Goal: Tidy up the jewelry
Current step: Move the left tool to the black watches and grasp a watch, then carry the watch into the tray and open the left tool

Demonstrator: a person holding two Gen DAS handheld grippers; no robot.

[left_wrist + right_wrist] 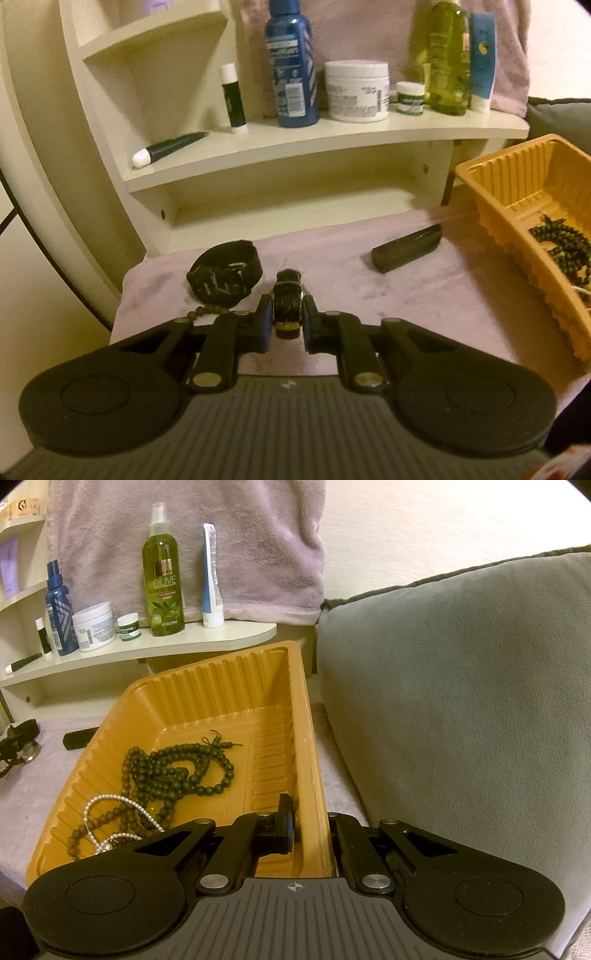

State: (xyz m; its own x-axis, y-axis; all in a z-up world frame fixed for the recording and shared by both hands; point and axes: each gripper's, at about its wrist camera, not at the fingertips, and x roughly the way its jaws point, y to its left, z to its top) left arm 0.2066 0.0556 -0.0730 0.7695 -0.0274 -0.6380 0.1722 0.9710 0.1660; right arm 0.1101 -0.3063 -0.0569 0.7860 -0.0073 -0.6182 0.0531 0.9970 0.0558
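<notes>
Sitting right between the fingers of the left gripper [287,314] is a small black watch [287,308] with a gold trim, and the two pads are pinching it from both sides just above the lilac cloth [424,295]. Just beside it to the left lies a second black watch [223,275], strap curled, with a few brown beads [205,313] peeking out by the finger. A dark flat case [406,248] lies further right on the cloth. Over on the right, the right gripper [314,825] is clamped on the wall of the orange tray [236,686] (one finger inside, the other outside). In the tray: a heap of dark bead strings [177,768] and a pearl strand [110,812]. Behind, the cream shelf [332,142] carries bottles and jars.
</notes>
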